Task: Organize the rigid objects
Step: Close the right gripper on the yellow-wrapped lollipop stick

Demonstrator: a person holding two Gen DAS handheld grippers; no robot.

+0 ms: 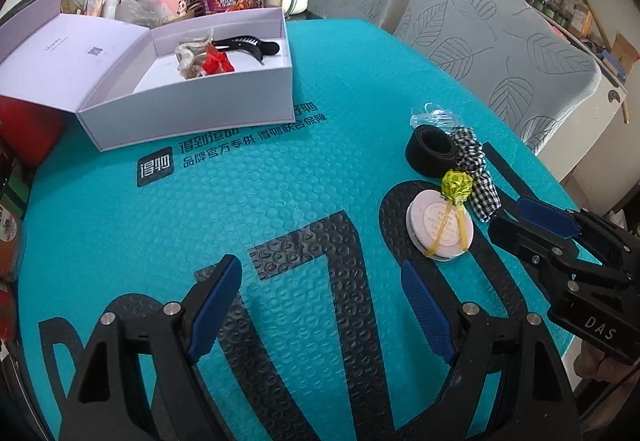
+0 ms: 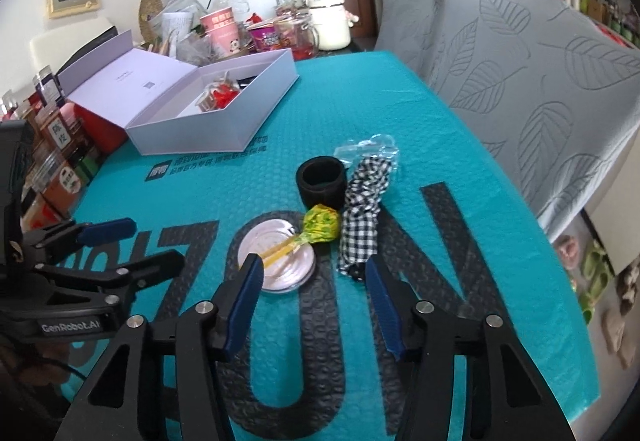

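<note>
Jaws of right gripper (image 2: 314,295) open, empty; lollipop (image 2: 308,233) lies just ahead, stick end nearest, slanting leftward. Left gripper (image 1: 320,305) open, farther off.

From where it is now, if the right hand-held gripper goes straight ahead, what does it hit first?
Most likely the round lid with the lollipop stick lying across it: it sits just beyond the right hand-held gripper, whose open jaws hold nothing. Depth is hard to judge.

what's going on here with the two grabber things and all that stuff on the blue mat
A person is tidying small items into the open white box. Both claws are open and empty. The right claw is nearest the round tin and lollipop; the left claw hovers over bare mat.
</note>
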